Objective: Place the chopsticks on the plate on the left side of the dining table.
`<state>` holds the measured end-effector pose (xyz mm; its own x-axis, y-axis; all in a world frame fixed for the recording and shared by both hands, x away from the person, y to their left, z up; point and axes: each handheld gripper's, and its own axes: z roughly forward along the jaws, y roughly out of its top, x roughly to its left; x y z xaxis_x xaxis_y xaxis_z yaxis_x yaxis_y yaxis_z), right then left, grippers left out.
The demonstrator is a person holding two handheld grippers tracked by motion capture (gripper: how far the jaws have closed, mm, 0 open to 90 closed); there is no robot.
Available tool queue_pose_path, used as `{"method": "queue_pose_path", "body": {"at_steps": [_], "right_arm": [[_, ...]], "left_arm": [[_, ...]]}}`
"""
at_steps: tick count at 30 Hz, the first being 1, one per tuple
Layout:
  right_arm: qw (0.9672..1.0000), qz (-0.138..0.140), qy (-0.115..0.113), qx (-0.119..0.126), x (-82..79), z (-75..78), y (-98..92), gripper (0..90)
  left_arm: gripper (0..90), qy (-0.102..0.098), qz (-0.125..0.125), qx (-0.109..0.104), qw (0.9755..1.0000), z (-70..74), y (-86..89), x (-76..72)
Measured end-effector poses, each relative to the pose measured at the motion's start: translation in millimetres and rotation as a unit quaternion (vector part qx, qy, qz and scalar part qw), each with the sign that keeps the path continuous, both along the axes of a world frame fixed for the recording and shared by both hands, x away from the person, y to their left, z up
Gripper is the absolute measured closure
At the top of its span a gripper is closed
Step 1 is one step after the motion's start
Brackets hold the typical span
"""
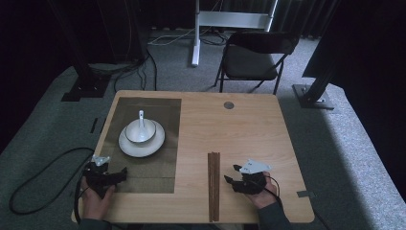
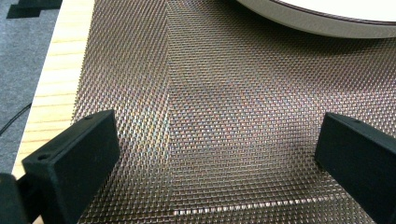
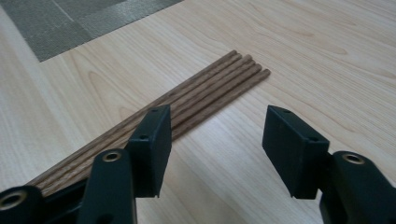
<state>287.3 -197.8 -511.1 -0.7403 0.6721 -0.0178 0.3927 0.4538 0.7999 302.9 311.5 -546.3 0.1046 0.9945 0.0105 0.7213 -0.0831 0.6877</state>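
Observation:
A woven brown placemat (image 1: 158,165) lies on the left half of the wooden table (image 1: 249,129). On it stands a white plate (image 1: 129,147) with a white bowl (image 1: 147,134) and a white spoon (image 1: 141,117) in the bowl. Several brown wooden chopsticks (image 1: 213,184) lie side by side near the table's front middle. My left gripper (image 1: 123,173) rests open over the placemat (image 2: 224,116) at its front left corner, the plate's rim (image 2: 317,25) ahead of it. My right gripper (image 1: 231,173) is open just right of the chopsticks (image 3: 205,95), its jaws empty.
A dark folding chair (image 1: 253,57) stands beyond the table's far edge, beside a white stand (image 1: 196,33). A small round grey cap (image 1: 229,105) sits in the table top near the far edge. Cables (image 1: 38,182) trail on the grey carpet at the left.

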Motion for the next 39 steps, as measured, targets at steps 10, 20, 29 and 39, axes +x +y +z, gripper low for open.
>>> {"method": "queue_pose_path", "body": {"at_steps": [10, 20, 29, 39], "right_arm": [[0.9998, 0.017, 0.001, -0.003, -4.1, 0.2, 7.3, 42.9], [0.9995, 0.031, 0.0, -0.009, -7.9, -0.2, 13.7, 43.6], [0.9991, 0.039, 0.002, -0.013, -9.0, -1.7, 18.0, 44.0], [0.9987, 0.047, 0.006, -0.017, -9.8, -4.1, 22.3, 44.8]], "left_arm": [[0.2, 0.0, 0.0, 0.0, 1.0, 0.0, 0.0, 0.0], [0.2, 0.0, 0.0, 0.0, 1.0, 0.0, 0.0, 0.0], [0.2, 0.0, 0.0, 0.0, 1.0, 0.0, 0.0, 0.0], [0.2, 0.0, 0.0, 0.0, 1.0, 0.0, 0.0, 0.0]]}}
